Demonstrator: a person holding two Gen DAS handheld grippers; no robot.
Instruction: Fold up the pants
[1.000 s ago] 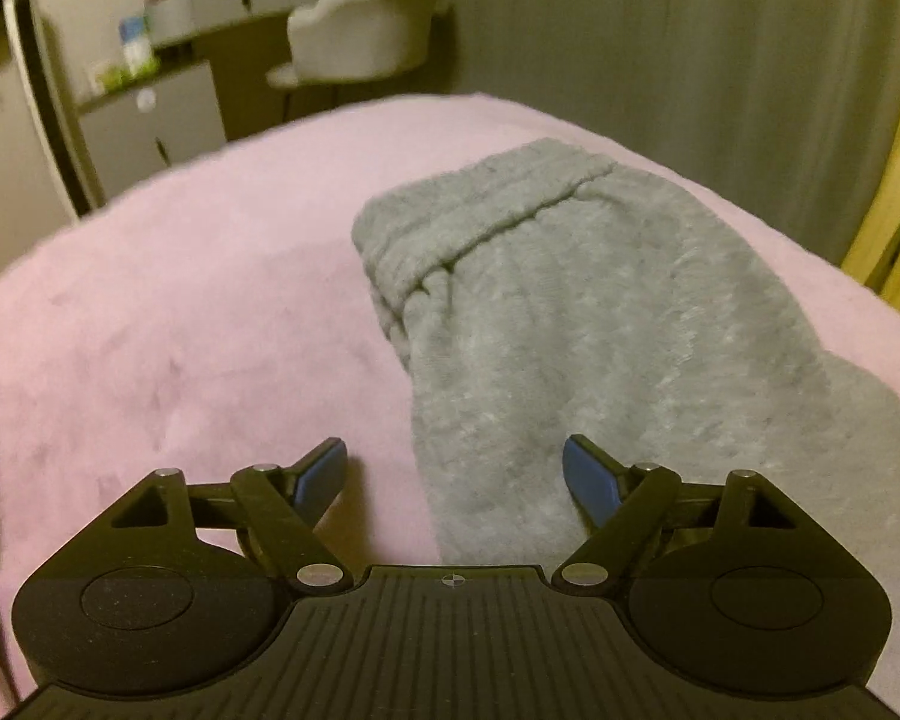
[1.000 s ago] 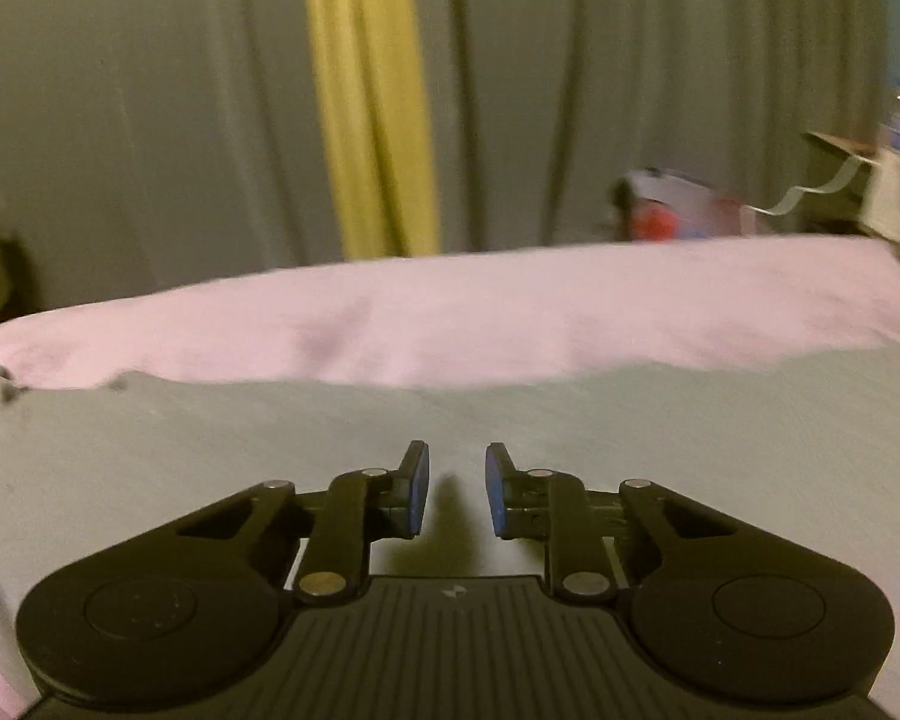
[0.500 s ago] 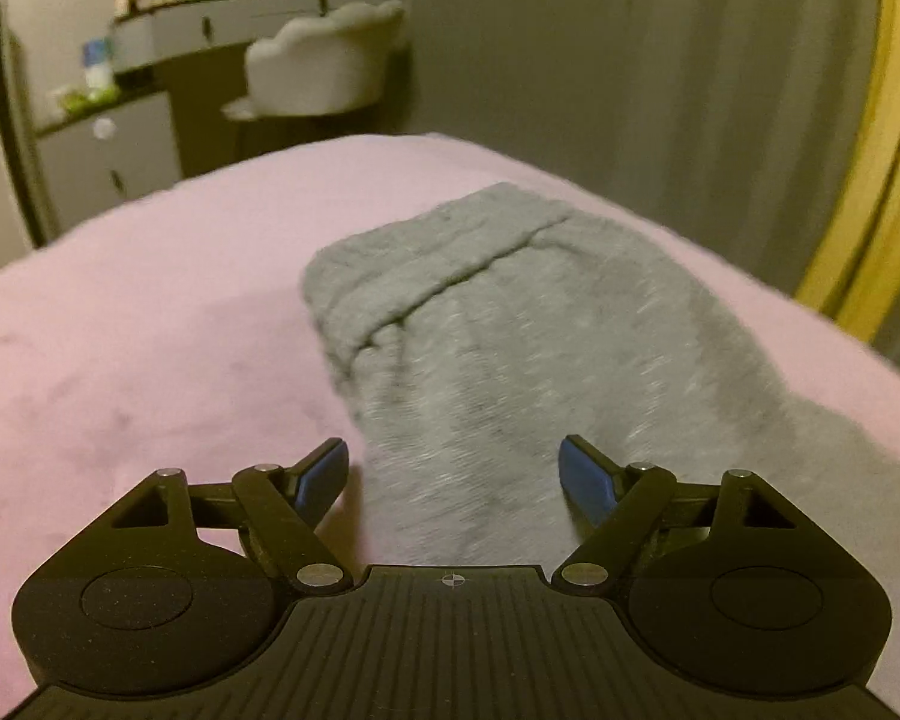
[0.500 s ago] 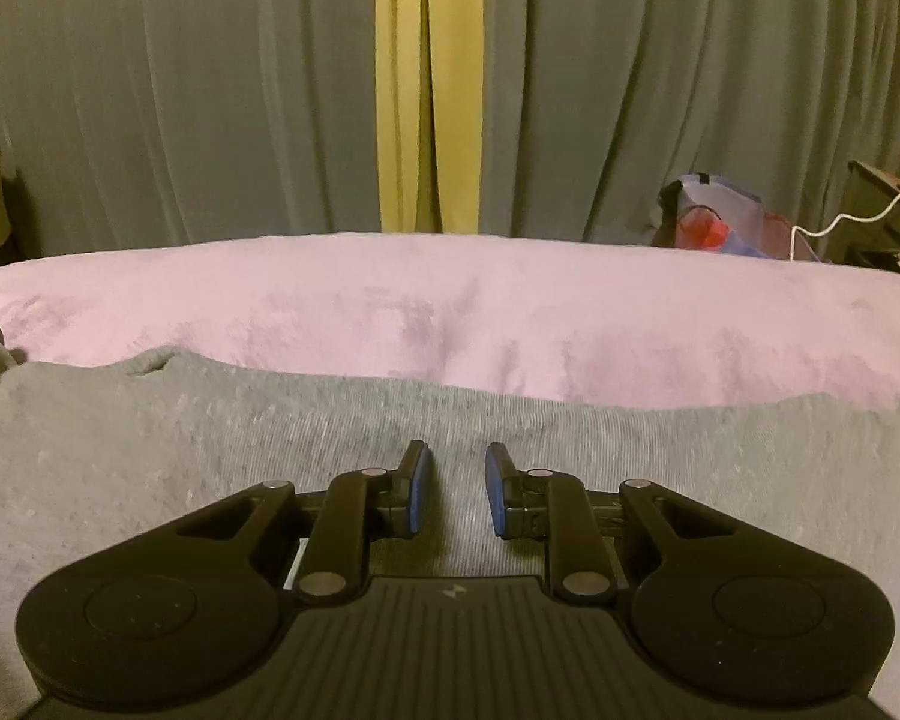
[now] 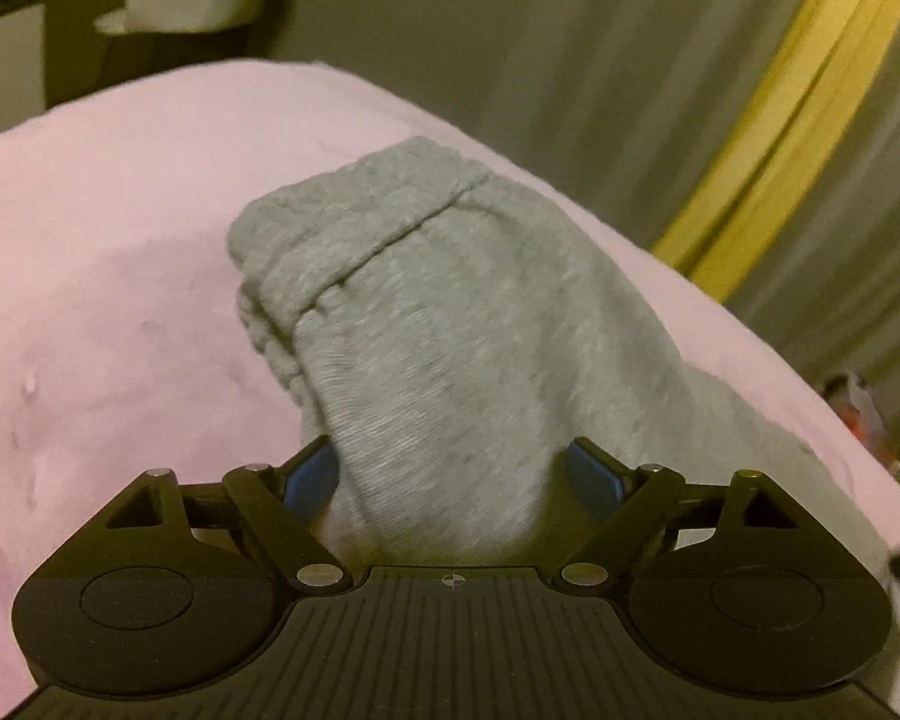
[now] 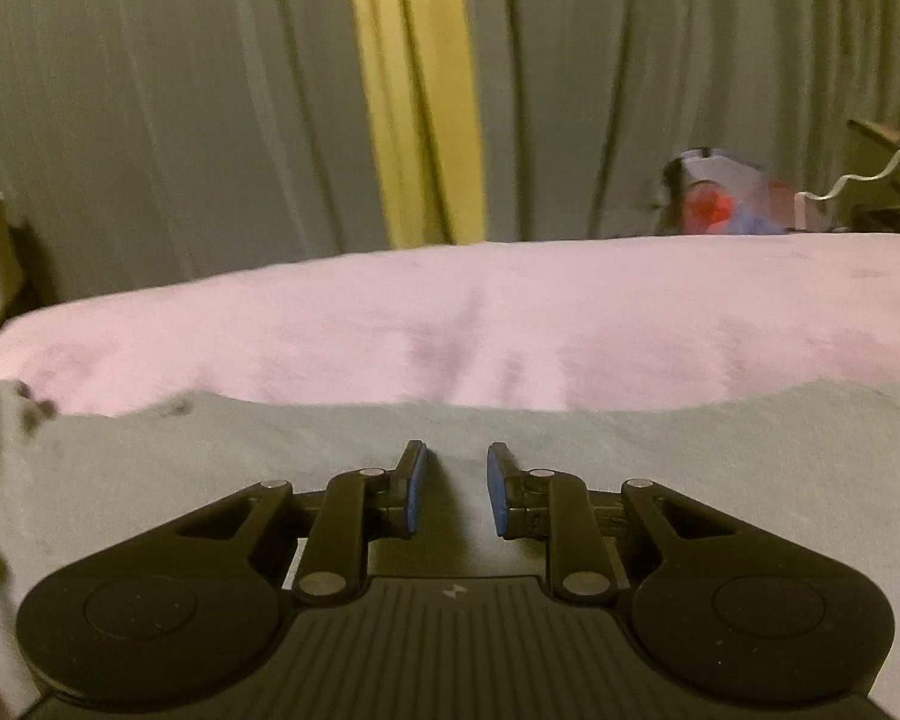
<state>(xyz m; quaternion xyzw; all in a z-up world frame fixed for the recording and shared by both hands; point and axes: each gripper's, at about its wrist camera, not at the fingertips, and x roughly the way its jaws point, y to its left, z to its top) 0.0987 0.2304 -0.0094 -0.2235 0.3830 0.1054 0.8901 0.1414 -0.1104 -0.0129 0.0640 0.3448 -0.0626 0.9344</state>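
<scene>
Bedroom | Grey pants lie lengthwise on the pink bed | Left tool, half a second ago clear of the cloth, now straddles a raised ridge of fabric, jaws opening wide | Right tool hovers narrow over the fabric, gripping nothing | Next fold looks imminent.

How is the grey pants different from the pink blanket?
The pants are grey with a ribbed knit look; the blanket is pink and looks fuzzy. The pants are smaller and lie on top, while the blanket spreads wide underneath. The pants have a seamed band at one end; the blanket shows none. Both are soft cloth.
</scene>
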